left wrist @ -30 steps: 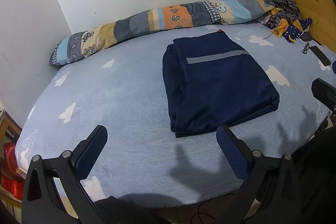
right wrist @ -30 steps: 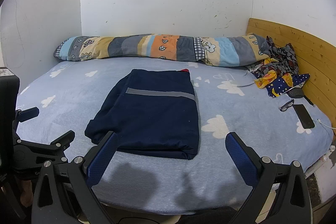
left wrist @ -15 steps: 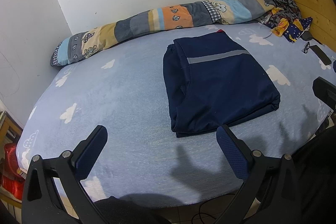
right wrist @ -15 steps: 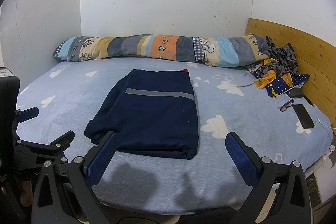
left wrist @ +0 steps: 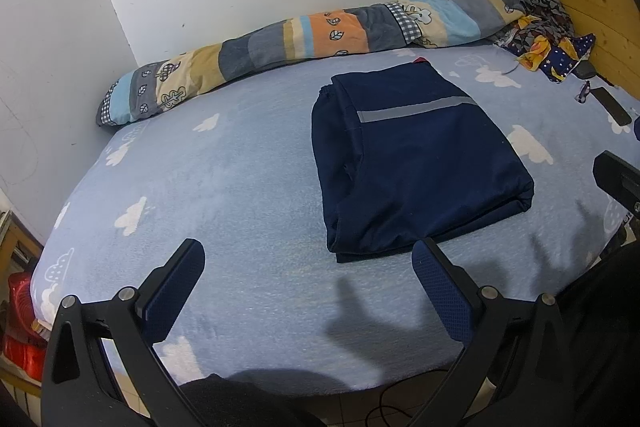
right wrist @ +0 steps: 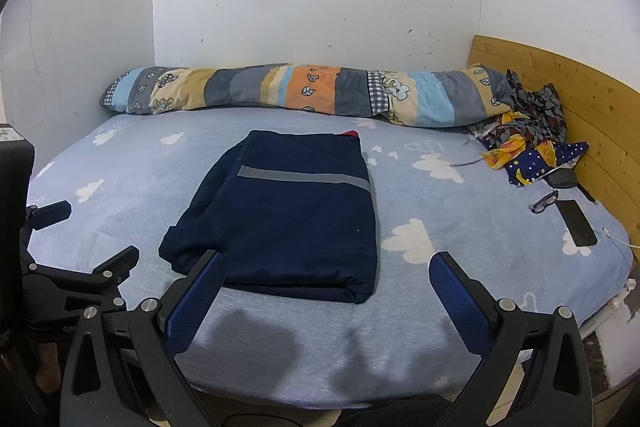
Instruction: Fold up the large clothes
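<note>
A navy garment with a grey stripe (left wrist: 416, 159) lies folded into a neat rectangle on the light blue cloud-print bed sheet (left wrist: 224, 179). It also shows in the right wrist view (right wrist: 288, 215). My left gripper (left wrist: 308, 283) is open and empty, held above the near edge of the bed, just short of the garment. My right gripper (right wrist: 326, 291) is open and empty, also at the near edge, with the garment's front edge between its fingers in the view. The left gripper's body shows at the left in the right wrist view (right wrist: 68, 267).
A long patchwork bolster (right wrist: 304, 95) lies along the wall at the back. A pile of patterned clothes (right wrist: 528, 143), glasses (right wrist: 544, 201) and a phone (right wrist: 578, 223) lie by the wooden headboard (right wrist: 560, 87) at the right. White walls close the back and left.
Both grippers stay open and almost still. The left wrist view has drifted slightly. The garment has not moved.
</note>
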A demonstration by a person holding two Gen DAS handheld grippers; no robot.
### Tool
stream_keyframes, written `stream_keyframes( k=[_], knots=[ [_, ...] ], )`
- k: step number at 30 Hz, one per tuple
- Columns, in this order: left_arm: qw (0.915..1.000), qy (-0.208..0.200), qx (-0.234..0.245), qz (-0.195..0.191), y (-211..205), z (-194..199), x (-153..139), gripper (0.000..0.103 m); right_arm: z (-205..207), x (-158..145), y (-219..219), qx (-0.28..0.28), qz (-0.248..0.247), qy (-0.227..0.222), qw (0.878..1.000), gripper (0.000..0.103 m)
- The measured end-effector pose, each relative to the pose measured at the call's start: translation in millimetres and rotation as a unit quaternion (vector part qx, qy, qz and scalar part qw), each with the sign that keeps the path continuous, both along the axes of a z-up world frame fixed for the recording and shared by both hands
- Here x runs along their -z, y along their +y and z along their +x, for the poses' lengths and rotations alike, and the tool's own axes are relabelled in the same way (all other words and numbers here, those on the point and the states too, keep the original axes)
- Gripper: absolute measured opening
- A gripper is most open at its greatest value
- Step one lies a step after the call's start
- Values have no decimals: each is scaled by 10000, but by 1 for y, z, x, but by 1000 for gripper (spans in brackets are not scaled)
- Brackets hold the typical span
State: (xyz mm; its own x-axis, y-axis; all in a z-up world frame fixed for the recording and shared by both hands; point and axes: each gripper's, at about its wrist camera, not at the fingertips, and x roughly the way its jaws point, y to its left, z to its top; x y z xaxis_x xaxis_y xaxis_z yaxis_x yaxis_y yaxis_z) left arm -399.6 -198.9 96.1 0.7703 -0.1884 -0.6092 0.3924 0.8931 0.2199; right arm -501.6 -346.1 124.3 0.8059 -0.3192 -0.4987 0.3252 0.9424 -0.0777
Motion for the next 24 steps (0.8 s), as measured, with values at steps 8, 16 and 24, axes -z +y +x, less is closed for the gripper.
stream_keyframes(
  k=[8, 16, 24],
  knots=[
    [10000, -9, -3, 33, 0, 1, 0, 103, 3, 3, 1, 220, -102, 153, 9996, 103],
    [9999, -35, -25, 105, -3, 0, 1, 103, 6, 7, 3, 343, -258, 300, 9986, 103],
    [9999, -9, -47, 98, -4, 0, 2, 103, 9, 10, 2, 470, -316, 417, 9975, 103]
  ],
)
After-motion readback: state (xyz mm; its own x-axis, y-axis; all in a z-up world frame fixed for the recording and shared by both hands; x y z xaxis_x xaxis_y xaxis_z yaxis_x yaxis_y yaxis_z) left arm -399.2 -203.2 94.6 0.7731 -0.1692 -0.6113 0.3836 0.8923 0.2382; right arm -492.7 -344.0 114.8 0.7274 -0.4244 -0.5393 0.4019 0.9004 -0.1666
